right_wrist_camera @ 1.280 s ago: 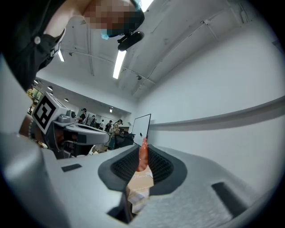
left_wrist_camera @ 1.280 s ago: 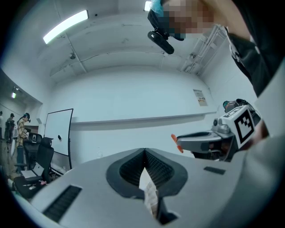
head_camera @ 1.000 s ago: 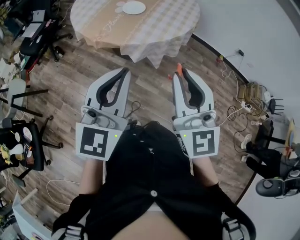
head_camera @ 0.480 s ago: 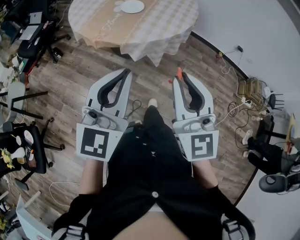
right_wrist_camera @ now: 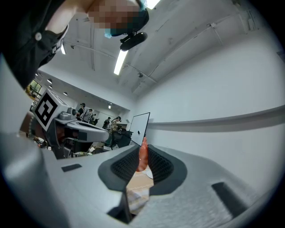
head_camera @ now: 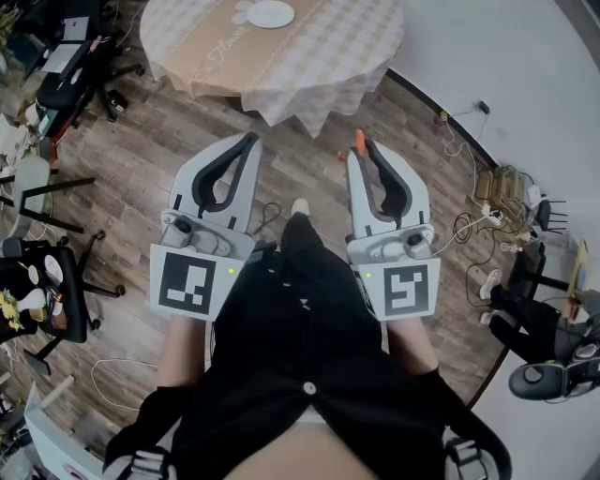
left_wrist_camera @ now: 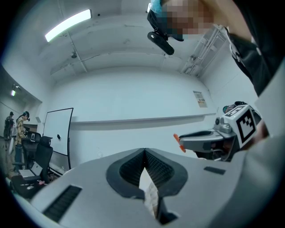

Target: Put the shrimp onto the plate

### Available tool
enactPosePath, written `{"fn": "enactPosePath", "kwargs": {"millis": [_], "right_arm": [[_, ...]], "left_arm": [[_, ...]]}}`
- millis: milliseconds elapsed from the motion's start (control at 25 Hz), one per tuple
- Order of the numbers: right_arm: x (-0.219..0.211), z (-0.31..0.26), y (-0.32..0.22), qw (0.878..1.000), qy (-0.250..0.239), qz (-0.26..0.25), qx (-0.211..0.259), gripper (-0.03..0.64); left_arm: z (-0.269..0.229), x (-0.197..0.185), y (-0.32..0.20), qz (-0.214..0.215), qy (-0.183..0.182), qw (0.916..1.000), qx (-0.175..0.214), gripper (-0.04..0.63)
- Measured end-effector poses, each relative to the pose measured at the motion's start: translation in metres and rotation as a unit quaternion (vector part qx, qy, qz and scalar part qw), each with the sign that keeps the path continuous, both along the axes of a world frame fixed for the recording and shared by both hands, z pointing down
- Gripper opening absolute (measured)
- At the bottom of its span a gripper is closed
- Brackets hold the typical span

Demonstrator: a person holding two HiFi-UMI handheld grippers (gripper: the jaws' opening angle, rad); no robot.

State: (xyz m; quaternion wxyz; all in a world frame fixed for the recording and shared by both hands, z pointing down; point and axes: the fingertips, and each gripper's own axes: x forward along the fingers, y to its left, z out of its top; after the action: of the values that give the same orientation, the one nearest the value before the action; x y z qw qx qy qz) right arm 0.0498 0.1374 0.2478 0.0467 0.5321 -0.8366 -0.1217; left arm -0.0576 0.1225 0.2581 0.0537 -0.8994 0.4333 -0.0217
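**Shrimp held at the jaw tips, plate well apart on the table**

The right hand-held gripper (head_camera: 364, 147) was closed on the shrimp (right_wrist_camera: 142, 156). The right gripper view showed the orange piece standing upright, pinched between the ribbed black pads at the very tip of the jaws, with its upper end poking out past them. The left hand-held gripper (head_camera: 251, 141) was closed with its jaws meeting at the tip. Nothing sat between them, and only a sliver of checked cloth showed through the gap lower down.

In the head view, both hand-held grippers were held side by side in front of the person's black-clad body, over the wooden floor (head_camera: 131, 159) and pointing towards the table (head_camera: 309, 47). The table was round, under a checked cloth with a plain tan band across it. The white plate (head_camera: 270, 14) lay on its far part, well apart from the shrimp and from both hand-held grippers.

A tangle of cables (head_camera: 469, 225) lay on the floor to the right, near the wall. A black office chair (head_camera: 56, 291) stood at the left edge. A whiteboard (left_wrist_camera: 58, 131) leaned against the pale wall in the left gripper view.
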Motion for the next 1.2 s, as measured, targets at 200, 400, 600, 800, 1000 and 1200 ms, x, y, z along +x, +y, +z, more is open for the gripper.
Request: {"fn": "enactPosePath", "kwargs": {"millis": [200,400,600,800,1000,1200], "right_arm": [[0.006,0.003,-0.018,1.0,0.006,-0.006,0.001,0.044],[0.014,0.003,-0.04,1.0,0.003,-0.018,0.003,0.044],[0.024,0.0,-0.065,1.0,0.0,-0.03,0.004,0.044],[0.03,-0.005,-0.091,0.999,-0.003,-0.051,0.01,0.045],[0.04,-0.01,-0.114,0.998,-0.005,-0.067,0.014,0.044],[0.047,-0.014,-0.133,0.997,-0.004,-0.082,0.015,0.044]], "left_arm": [[-0.001,0.008,-0.016,-0.005,-0.006,1.0,0.003,0.003],[-0.002,0.017,-0.035,-0.014,-0.008,0.9999,0.005,0.003],[-0.006,0.027,-0.058,-0.025,-0.008,0.9996,0.009,0.003],[-0.013,0.037,-0.079,-0.043,-0.007,0.999,0.012,0.003],[-0.017,0.046,-0.098,-0.06,-0.008,0.998,0.016,0.003],[-0.021,0.052,-0.114,-0.075,-0.007,0.997,0.018,0.003]]}}
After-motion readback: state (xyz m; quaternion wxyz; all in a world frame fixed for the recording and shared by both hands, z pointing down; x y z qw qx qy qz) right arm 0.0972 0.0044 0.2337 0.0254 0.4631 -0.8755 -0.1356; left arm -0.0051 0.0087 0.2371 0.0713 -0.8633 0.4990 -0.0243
